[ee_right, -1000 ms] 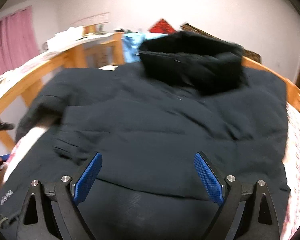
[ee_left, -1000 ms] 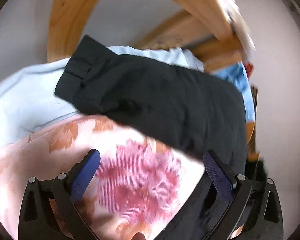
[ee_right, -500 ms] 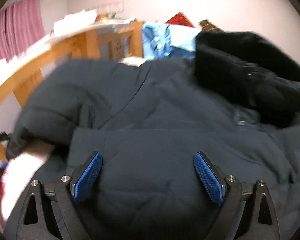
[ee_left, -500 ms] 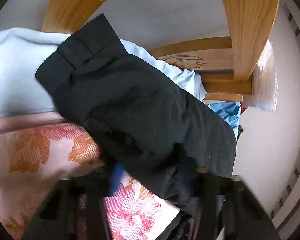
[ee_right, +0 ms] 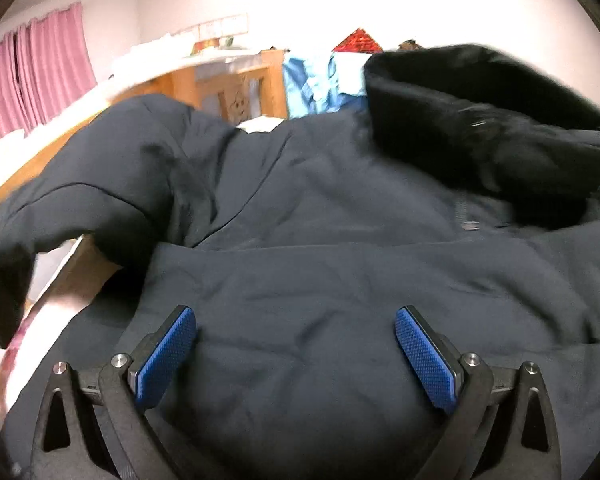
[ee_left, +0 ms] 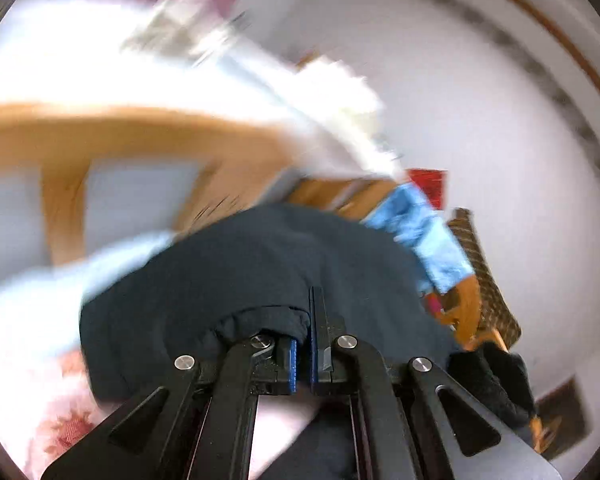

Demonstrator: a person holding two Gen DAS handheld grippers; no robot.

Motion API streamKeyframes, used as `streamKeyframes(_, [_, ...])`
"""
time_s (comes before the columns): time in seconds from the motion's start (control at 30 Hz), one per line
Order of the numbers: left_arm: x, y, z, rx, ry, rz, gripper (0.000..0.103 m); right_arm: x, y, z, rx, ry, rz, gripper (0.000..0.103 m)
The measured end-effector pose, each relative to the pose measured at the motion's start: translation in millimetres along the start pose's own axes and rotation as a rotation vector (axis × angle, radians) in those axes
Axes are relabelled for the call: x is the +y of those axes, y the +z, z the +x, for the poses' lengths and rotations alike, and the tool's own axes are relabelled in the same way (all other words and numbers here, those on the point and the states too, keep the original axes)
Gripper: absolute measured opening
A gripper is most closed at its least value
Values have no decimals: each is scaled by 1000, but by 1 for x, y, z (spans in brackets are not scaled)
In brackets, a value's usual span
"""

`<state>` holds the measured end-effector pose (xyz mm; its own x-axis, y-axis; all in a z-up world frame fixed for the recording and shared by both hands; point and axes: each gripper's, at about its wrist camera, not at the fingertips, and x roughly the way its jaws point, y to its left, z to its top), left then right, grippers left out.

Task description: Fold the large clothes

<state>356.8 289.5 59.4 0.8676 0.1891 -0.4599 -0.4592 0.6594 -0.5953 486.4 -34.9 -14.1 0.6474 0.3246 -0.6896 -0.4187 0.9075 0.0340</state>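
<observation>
**Left gripper pinches the jacket's sleeve cuff; right gripper wide open above the body**

The dark navy hooded jacket (ee_right: 340, 240) lies spread across a bed with a floral bedspread (ee_left: 40, 400) and a wooden bed frame (ee_left: 100, 136). The left gripper (ee_left: 302, 344) has its blue pads nearly together, clamped on the gathered sleeve cuff (ee_left: 260, 320). The right gripper (ee_right: 296, 344) hangs over the jacket's lower body, pads set far apart and holding nothing. The black hood (ee_right: 480, 120) sits at the far right. A light blue garment (ee_right: 312, 80) drapes over the frame behind.
</observation>
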Motion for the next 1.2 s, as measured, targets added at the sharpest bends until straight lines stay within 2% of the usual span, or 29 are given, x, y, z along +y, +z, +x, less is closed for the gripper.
streamKeyframes(0.1, [-67, 5, -27, -61, -122, 184, 2, -28, -7, -36, -43, -39, 45, 100])
streamKeyframes(0.23, [-143, -4, -46, -32, -275, 398, 2, -83, -27, -93, -108, -122, 184, 100])
streamKeyframes(0.3, [-179, -20, -52, 14, -339, 506, 2, -114, -48, -119, -147, -154, 309, 101])
streamKeyframes(0.37, [-216, -48, -51, 93, -388, 642, 2, -138, -67, -136, -172, -169, 410, 101])
streamKeyframes(0.43, [-245, -86, -44, 215, -409, 771, 2, -157, -86, -149, -188, -183, 476, 101])
streamKeyframes(0.5, [-261, -124, -33, 345, -443, 842, 3, -173, -99, -160, -212, -195, 526, 101])
streamKeyframes(0.57, [-268, -161, -28, 449, -449, 897, 6, -187, -117, -176, -258, -212, 571, 101])
streamKeyframes(0.63, [-271, -195, -17, 536, -445, 954, 19, -199, -135, -186, -302, -236, 617, 102])
streamKeyframes(0.7, [-269, -228, -14, 580, -464, 1009, 37, -215, -143, -182, -275, -213, 649, 102])
streamKeyframes(0.83, [-264, -265, -15, 618, -506, 1055, 57, -233, -158, -183, -290, -134, 732, 102])
streamKeyframes(0.93, [-260, -286, -13, 629, -519, 1139, 63, -240, -161, -184, -292, -127, 750, 102])
streamKeyframes(1.07, [-253, -315, -18, 690, -499, 1273, 64, -241, -162, -186, -284, -156, 716, 102])
streamKeyframes(1.2, [-217, -318, -23, 824, -519, 1238, 64, -233, -157, -178, -253, -147, 665, 102])
